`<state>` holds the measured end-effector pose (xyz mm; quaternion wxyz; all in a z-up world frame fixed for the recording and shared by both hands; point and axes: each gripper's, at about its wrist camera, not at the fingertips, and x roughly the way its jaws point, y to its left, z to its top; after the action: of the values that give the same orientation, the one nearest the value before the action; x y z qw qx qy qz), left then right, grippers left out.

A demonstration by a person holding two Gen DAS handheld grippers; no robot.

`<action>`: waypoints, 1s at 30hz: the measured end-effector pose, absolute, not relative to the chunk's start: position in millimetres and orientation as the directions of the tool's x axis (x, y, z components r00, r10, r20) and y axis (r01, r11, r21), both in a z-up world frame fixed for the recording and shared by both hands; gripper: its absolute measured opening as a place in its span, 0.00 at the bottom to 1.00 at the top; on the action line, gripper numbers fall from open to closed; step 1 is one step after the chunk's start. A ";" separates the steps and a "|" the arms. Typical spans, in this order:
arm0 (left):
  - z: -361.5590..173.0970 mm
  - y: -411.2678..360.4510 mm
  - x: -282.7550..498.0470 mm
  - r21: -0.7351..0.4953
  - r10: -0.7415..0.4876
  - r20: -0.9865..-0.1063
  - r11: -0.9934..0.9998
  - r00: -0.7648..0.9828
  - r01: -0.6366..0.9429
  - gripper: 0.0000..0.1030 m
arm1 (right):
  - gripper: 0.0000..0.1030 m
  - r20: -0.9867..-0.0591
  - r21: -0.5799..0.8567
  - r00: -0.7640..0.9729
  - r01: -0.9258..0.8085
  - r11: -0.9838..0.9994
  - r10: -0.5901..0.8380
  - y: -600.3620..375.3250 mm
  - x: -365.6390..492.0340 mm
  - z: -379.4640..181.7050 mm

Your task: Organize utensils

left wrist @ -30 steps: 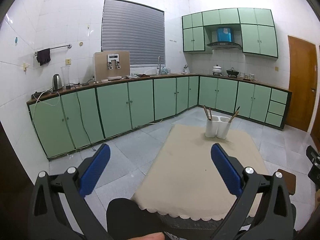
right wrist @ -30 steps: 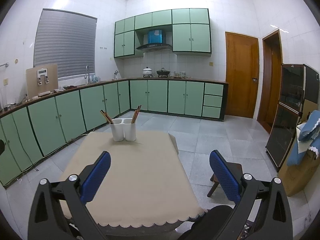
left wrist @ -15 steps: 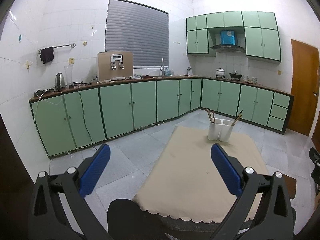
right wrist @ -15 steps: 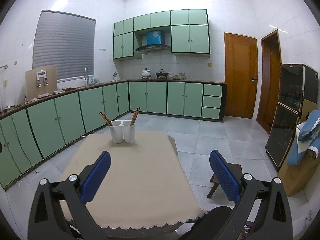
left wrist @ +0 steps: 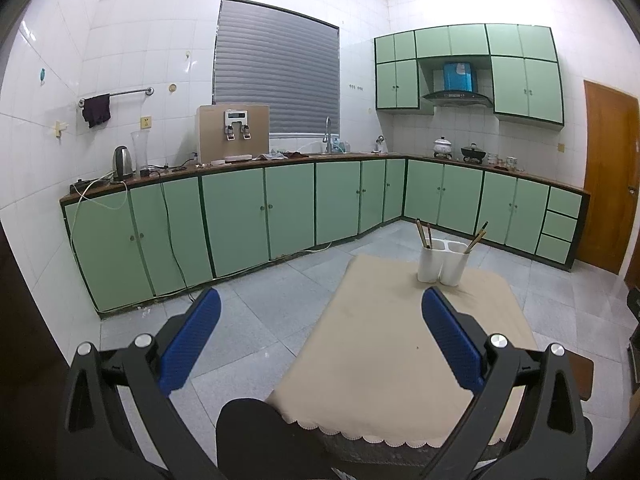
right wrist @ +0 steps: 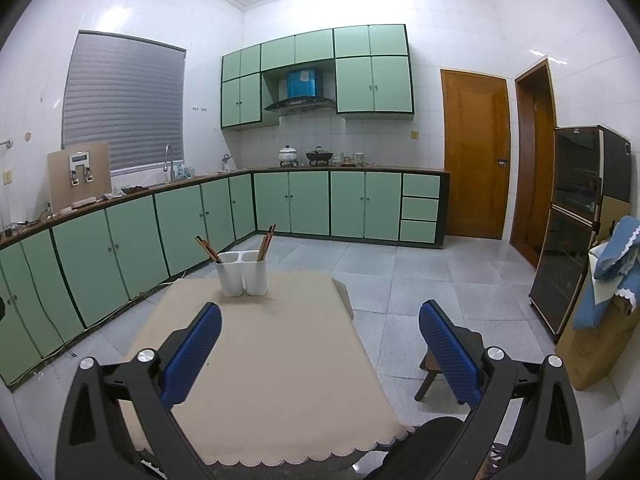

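Chopsticks (right wrist: 208, 249) are seen standing in a white two-compartment holder (right wrist: 242, 274) at the far end of a table covered with a beige cloth (right wrist: 280, 360). One group leans out of the left compartment toward the left; a second group of chopsticks (right wrist: 266, 242) stands in the right compartment, tilted toward the right. In the left wrist view the same holder (left wrist: 442, 262) is shown, with sticks in both cups, though their number cannot be counted at this size. No loose utensil is visible anywhere on the cloth, which lies bare between the holder and the near scalloped edge. The left gripper (left wrist: 320, 336) is held over the near left edge of the table, its blue-padded fingers spread wide with nothing between them. The right gripper (right wrist: 320, 340) is held over the near part of the table, likewise spread wide and empty. Both are well apart from the holder. It is judged that the sorting is either finished, with every stick already housed in a compartment, or not yet begun, if the sticks are to be regrouped between the two cups; the pictures alone do not settle which. Whether the two groups differ in kind cannot be made out.
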<state>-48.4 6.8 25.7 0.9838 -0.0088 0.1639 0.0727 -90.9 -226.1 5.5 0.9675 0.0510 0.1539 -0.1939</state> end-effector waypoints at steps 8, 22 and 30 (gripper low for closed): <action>26.1 5.7 -49.3 0.005 0.143 -0.322 0.989 0.936 -0.149 0.95 | 0.94 -0.312 0.039 0.880 0.390 0.920 -0.359 -224.5 -94.2 6.2; 28.3 6.2 -51.4 0.006 0.139 -0.318 0.989 0.938 -0.145 0.95 | 0.94 -0.304 0.041 0.882 0.390 0.920 -0.360 -224.8 -95.2 9.1; 28.8 6.1 -51.4 0.006 0.140 -0.317 0.989 0.938 -0.146 0.95 | 0.94 -0.303 0.043 0.883 0.389 0.920 -0.359 -224.4 -95.1 10.5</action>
<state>-51.4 6.1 28.8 0.9844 -0.0089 0.1601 0.0726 -95.1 -224.4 10.5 0.9689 0.0511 0.1463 -0.1929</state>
